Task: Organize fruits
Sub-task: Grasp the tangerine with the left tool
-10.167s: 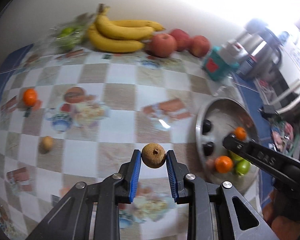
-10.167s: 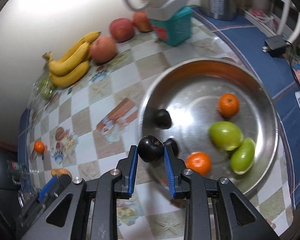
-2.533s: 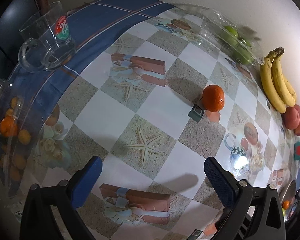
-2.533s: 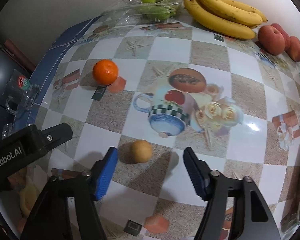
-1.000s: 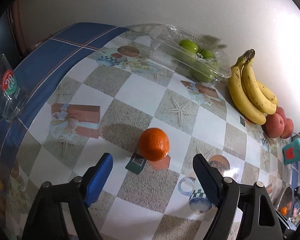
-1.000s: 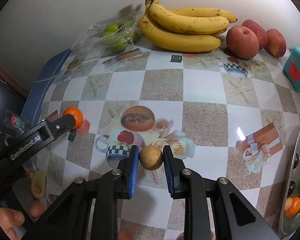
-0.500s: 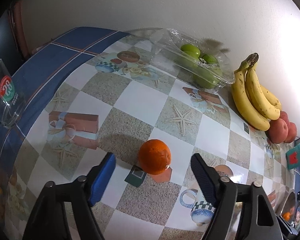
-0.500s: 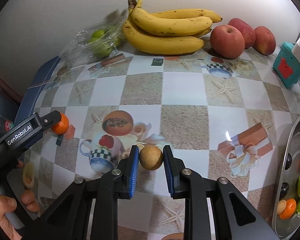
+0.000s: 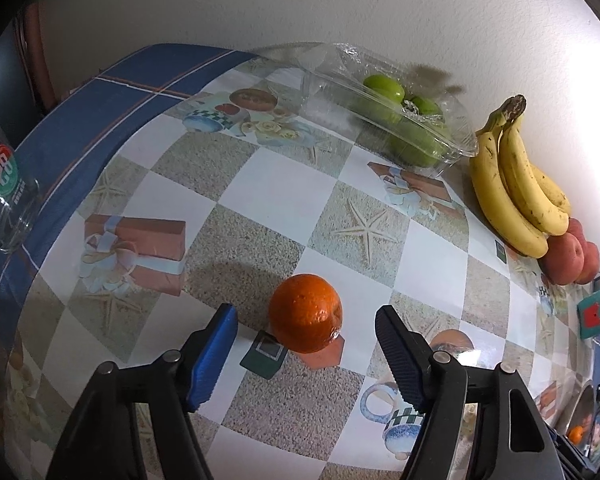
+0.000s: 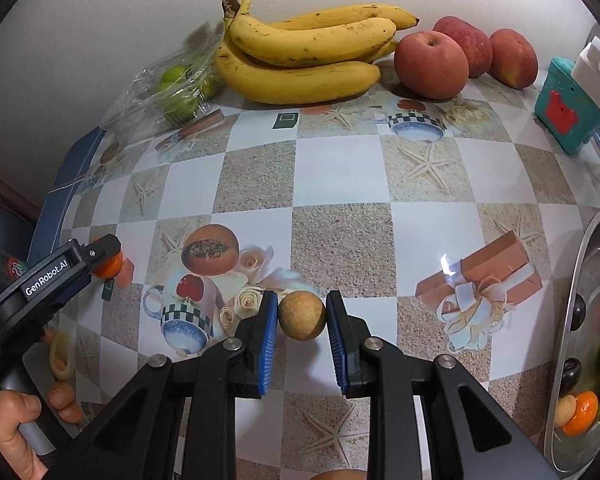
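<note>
The right tool (image 10: 302, 316) is closed on a small brown fruit (image 10: 301, 315), held above the desk (image 10: 340, 184); the left tool (image 9: 305, 346) is being closed around an orange (image 9: 305, 318). The orange is not yet touched; it sits on the desk.

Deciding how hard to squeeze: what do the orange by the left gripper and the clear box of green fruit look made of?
Orange: real-looking citrus, dimpled, slightly glossy peel with a stem scar, probably firm with some give. Clear box: thin transparent plastic, shiny and creased, likely flimsy. The left gripper is closing around the orange, pads not yet touching.
</note>
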Demonstrator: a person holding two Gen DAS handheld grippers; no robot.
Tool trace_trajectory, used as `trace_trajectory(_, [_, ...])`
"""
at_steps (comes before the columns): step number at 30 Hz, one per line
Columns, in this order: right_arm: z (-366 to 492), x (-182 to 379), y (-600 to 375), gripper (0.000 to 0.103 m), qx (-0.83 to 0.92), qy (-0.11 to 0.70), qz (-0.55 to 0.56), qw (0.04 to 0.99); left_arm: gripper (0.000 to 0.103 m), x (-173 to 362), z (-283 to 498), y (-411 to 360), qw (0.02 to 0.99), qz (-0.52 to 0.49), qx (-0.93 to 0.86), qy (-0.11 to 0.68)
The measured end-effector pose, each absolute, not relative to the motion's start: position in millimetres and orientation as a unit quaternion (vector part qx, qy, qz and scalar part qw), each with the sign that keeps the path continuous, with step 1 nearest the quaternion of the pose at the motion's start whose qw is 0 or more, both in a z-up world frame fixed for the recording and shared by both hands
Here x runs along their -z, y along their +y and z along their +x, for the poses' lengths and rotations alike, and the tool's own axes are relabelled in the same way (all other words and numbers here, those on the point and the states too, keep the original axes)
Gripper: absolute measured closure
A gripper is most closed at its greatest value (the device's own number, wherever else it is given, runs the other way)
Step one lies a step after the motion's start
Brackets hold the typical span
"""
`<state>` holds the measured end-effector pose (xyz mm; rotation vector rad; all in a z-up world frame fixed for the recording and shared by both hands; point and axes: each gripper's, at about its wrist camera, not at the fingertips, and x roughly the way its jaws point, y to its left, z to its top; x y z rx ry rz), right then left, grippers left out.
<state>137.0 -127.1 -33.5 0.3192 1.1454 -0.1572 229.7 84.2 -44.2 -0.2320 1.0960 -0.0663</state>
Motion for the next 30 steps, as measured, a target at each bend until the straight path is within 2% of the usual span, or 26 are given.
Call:
trace_trajectory(2, [137,34,-127,0.077,0.074,0.54,0.151,0.825,0.038,45,230,84,0.847,-0.107,0.028,0.519])
trace_trajectory(5, [137,34,-127,0.077,0.074,0.54,0.152,0.824,0.042,47,231,84,0.847,-0.106,0.024,0.52])
trace_trajectory(8, [137,33,-127,0.077,0.073,0.54,0.152,0.825,0.053,51,231,86,0.844,-0.114,0.024,0.523])
trace_trajectory(11, [137,32,-127,0.077,0.072,0.539,0.154,0.825,0.053,53,231,90,0.839,-0.135,0.026,0.526])
trace_trajectory(16, [137,33,-129,0.077,0.073,0.541,0.157,0.823,0.063,51,231,93,0.839,-0.149,0.031,0.523])
trace_trajectory(30, [136,33,-131,0.077,0.075,0.541,0.163,0.822,0.064,43,228,91,0.828,-0.156,0.034,0.537])
